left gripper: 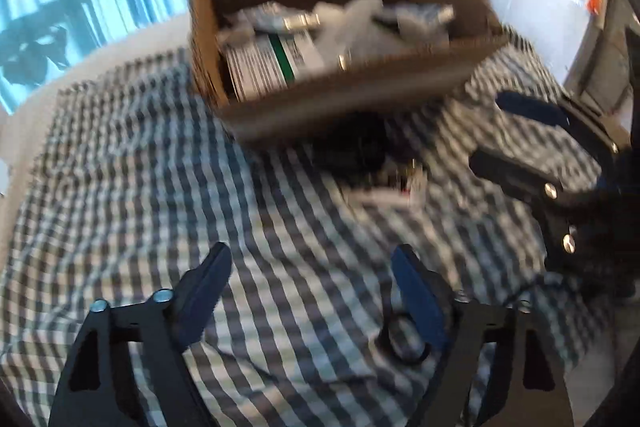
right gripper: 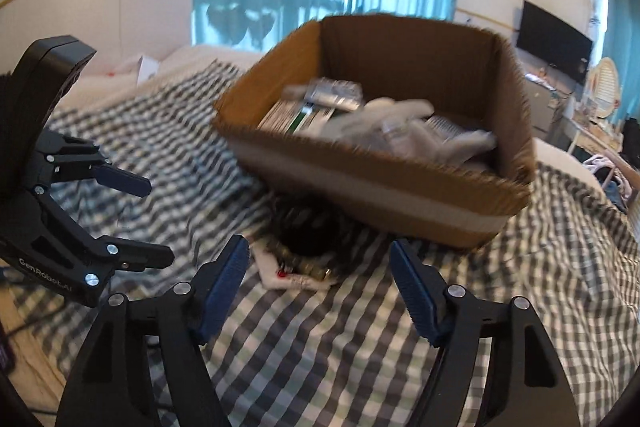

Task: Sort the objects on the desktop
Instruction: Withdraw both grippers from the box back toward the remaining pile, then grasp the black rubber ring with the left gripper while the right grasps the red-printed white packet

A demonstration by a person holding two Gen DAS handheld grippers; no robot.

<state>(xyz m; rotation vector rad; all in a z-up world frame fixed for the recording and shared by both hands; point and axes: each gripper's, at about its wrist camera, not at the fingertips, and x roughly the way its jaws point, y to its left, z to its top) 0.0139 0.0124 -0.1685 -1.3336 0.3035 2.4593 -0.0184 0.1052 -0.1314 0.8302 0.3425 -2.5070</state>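
- Our left tool (left gripper: 308, 281) stands with its jaws apart and nothing between them, over the checked bedcover (left gripper: 120, 187).
- Our right tool (right gripper: 318, 269) is likewise spread and empty; it points toward the small pile just ahead of it.
- That pile — a dark object (right gripper: 310, 241) on a white packet (right gripper: 294, 277) — lies on the bedcover close against the near wall of the box (right gripper: 400, 195). Both views are blurred, so we cannot tell what the dark thing is.
- The box sits further back on the bed, already holding a heap of packets (right gripper: 380, 131) and tubes.
- A pair of scissors (left gripper: 404, 341) lies by the left tool's right finger, partly hidden.
- Risks as we judge them: the two tools are near each other and could collide over the same pile; a grab on the soft, wrinkled cover may pinch cloth with the object; a push forward could nudge the box.
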